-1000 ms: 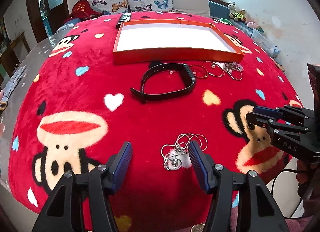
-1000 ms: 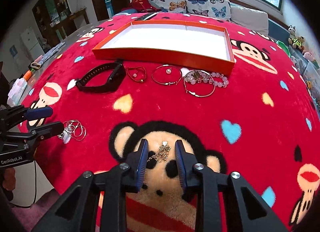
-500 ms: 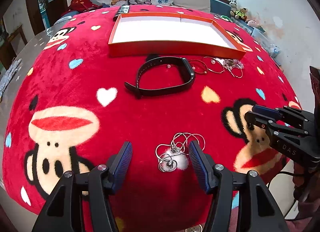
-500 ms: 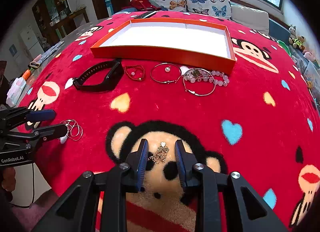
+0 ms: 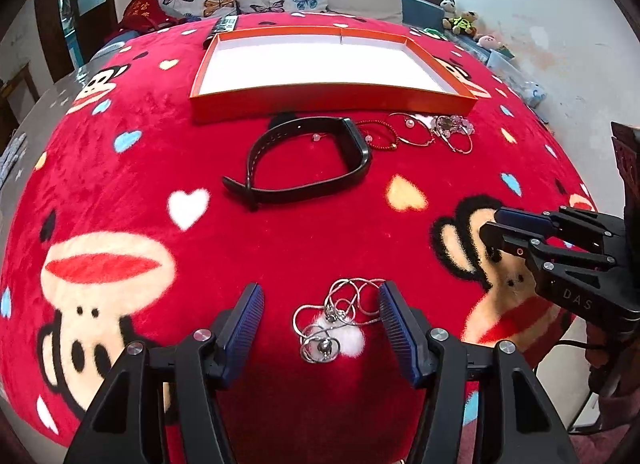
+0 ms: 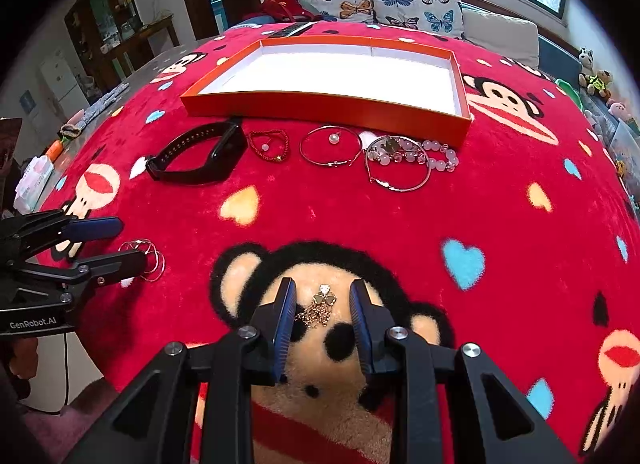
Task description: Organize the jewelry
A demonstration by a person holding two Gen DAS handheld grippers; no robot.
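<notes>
Two pairs of tongs are poised over separate pieces on a red plush blanket (image 5: 280, 248) printed with cartoon monkeys and hearts, which covers the surface. The left tongs (image 5: 320, 316) stand spread wide, straddling a tangled silver chain necklace with a round pendant (image 5: 334, 318) near the blanket's near edge; the right-hand pad sits just beside the chain's loops, though actual contact cannot be told, and nothing is pinched. The right tongs (image 6: 322, 314), narrower but unclenched, bracket a small gold clover-charm chain (image 6: 318, 306) lying on a monkey's tan face, with gaps visible on both sides. Further back, just in front of the empty orange-walled, white-floored shallow box (image 6: 320, 103), a row waits untouched: a black rubber fitness band (image 6: 196, 159), a red beaded bracelet (image 6: 268, 145), a thin metal bangle with a pearl (image 6: 330, 149), and a cluster of pale pink bead bracelets with a hoop bangle (image 6: 408, 161). The step in hand appears to be the first pick-ups, with nothing yet in the box. The next move likely calls for lowering into the pile and closing firmly on thin, slippery chain, then carrying each piece to the box.
</notes>
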